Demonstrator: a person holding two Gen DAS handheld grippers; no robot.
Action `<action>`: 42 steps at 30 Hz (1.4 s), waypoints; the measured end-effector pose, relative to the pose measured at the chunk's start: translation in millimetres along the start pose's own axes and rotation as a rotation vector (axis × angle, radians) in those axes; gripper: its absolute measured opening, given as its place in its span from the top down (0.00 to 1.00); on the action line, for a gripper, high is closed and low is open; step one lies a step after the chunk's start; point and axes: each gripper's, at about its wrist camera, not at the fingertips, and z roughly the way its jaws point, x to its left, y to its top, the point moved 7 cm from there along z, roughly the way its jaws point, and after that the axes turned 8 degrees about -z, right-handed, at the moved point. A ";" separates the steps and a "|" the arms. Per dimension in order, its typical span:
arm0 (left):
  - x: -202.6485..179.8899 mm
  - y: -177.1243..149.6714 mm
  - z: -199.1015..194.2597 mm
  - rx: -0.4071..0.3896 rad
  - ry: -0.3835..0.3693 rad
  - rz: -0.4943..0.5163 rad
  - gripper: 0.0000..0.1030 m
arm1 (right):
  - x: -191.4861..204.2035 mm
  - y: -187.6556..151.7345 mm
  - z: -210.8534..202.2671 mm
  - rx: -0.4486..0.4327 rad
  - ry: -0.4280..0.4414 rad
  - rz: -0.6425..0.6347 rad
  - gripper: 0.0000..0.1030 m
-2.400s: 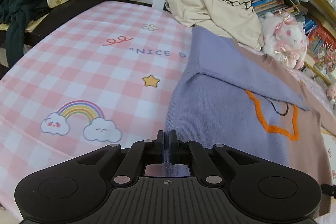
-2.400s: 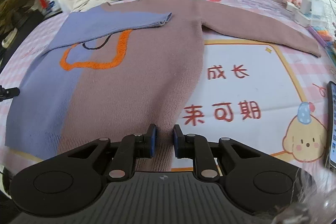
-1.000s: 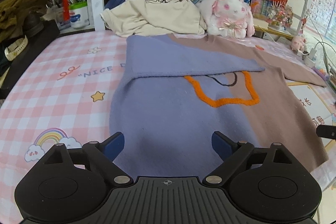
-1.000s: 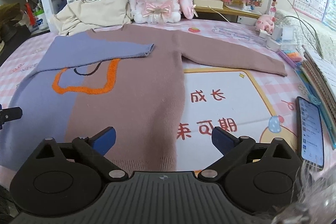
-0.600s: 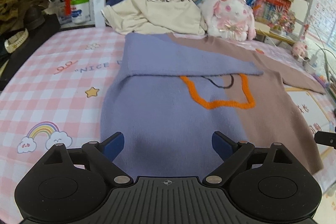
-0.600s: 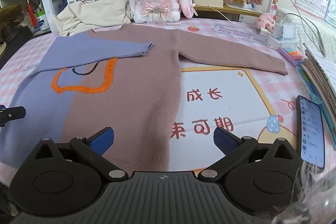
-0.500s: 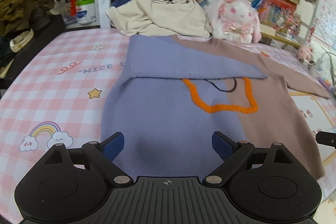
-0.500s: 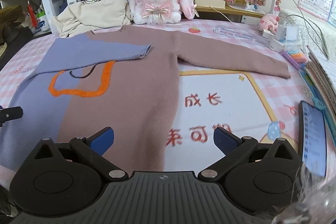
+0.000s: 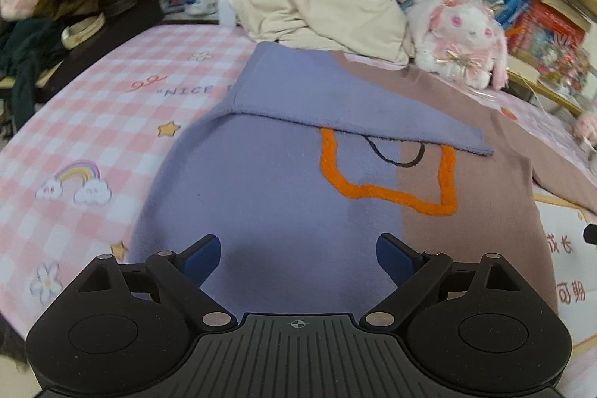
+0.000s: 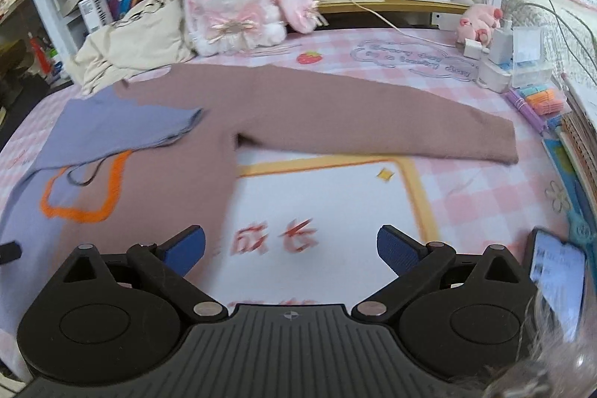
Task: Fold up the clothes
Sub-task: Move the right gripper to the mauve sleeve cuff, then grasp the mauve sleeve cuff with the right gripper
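Note:
A sweater, half lavender and half brown with an orange outline on the chest, lies flat on the pink checked table. Its lavender sleeve is folded across the chest. Its brown sleeve lies stretched out to the right. My left gripper is open and empty above the lavender hem. My right gripper is open and empty above the mat just right of the sweater's body.
A cream garment and a white plush rabbit sit at the back by the bookshelf. A phone, stacked books, chargers and cables line the right edge. Dark clothes lie at the far left.
Both grippers opened wide after being shut at the hem 2.4 s ago. The right gripper has moved right and now faces the brown sleeve. The left has shifted slightly left.

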 end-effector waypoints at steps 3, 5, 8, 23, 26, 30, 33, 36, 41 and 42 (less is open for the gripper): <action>-5.9 -7.2 -0.5 0.012 0.034 -0.020 0.10 | -25.4 7.6 8.9 -0.001 0.004 0.027 0.03; -8.9 -12.4 -2.6 0.018 0.052 -0.025 0.10 | -42.4 12.5 15.5 0.000 0.006 0.052 0.03; -12.7 -18.9 -5.7 0.027 0.077 -0.032 0.10 | -65.5 19.0 24.9 0.006 0.000 0.088 0.05; -17.8 -33.4 -11.4 0.036 0.179 -0.059 0.10 | -165.2 20.2 39.0 0.023 -0.092 0.283 0.39; -23.0 -34.5 -8.3 0.058 0.161 -0.048 0.10 | -177.5 15.6 41.5 0.032 -0.106 0.308 0.43; -28.6 -34.9 -8.5 0.063 0.152 -0.030 0.10 | -190.7 13.4 45.2 0.026 -0.107 0.342 0.48; -30.1 -35.2 -8.4 0.065 0.151 -0.027 0.10 | -197.9 15.3 47.6 0.010 -0.085 0.367 0.59; -30.9 -35.3 -8.2 0.068 0.150 -0.026 0.10 | -204.0 16.9 52.3 -0.017 -0.003 0.441 0.66; -32.8 -35.4 -8.7 0.069 0.151 -0.020 0.10 | -208.3 22.3 58.7 -0.053 0.036 0.518 0.67; -33.0 -35.4 -8.6 0.070 0.151 -0.020 0.10 | -208.9 23.5 59.7 -0.055 0.034 0.521 0.67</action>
